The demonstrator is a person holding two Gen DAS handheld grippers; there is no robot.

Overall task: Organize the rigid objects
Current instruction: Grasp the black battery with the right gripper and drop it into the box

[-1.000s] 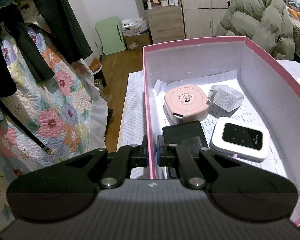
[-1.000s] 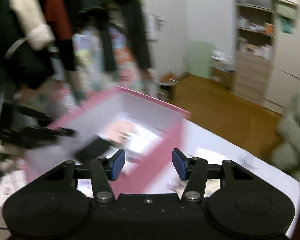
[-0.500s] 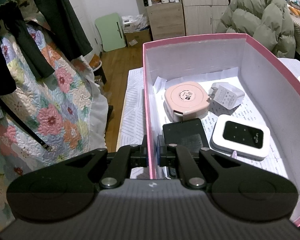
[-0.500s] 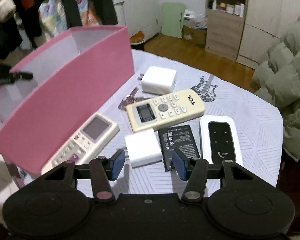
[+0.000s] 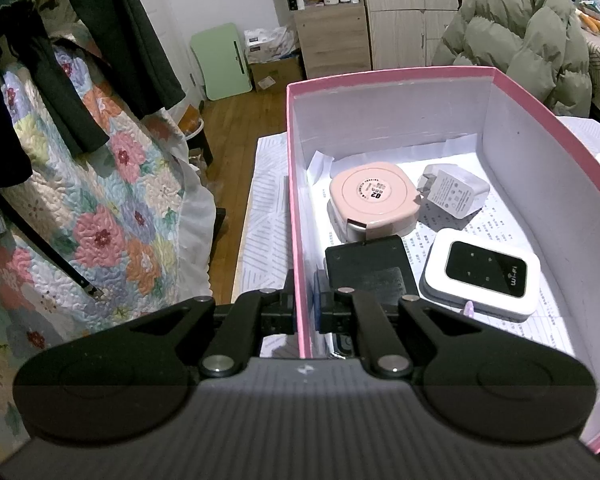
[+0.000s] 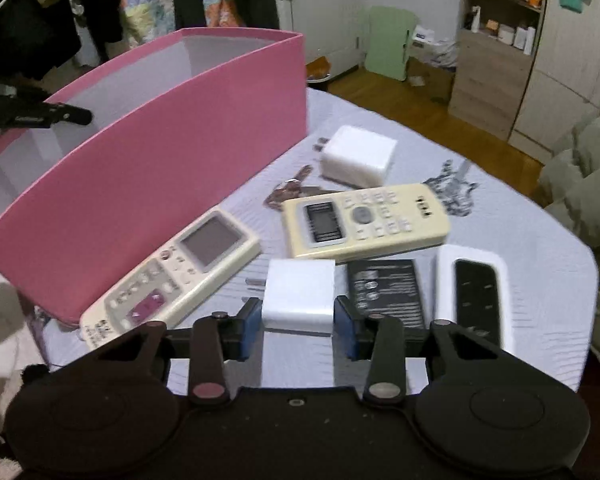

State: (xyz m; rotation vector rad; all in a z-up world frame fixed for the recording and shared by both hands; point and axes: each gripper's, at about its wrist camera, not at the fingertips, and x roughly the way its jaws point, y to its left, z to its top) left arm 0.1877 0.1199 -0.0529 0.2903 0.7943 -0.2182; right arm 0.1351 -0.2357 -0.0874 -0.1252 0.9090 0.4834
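My right gripper (image 6: 298, 326) is closing on the small white charger cube (image 6: 300, 294), which sits on the counter (image 6: 520, 240) between the grey-screened remote (image 6: 172, 276) and the black battery (image 6: 384, 290). The pads look to be at its side faces, though motion blur keeps me from calling it contact. The cube should be light, stiff and rather slick, so I would grip the flat sides squarely, clear of the prongs. My left gripper (image 5: 305, 312) is clamped on the pink box's wall (image 5: 294, 200), steadying it.
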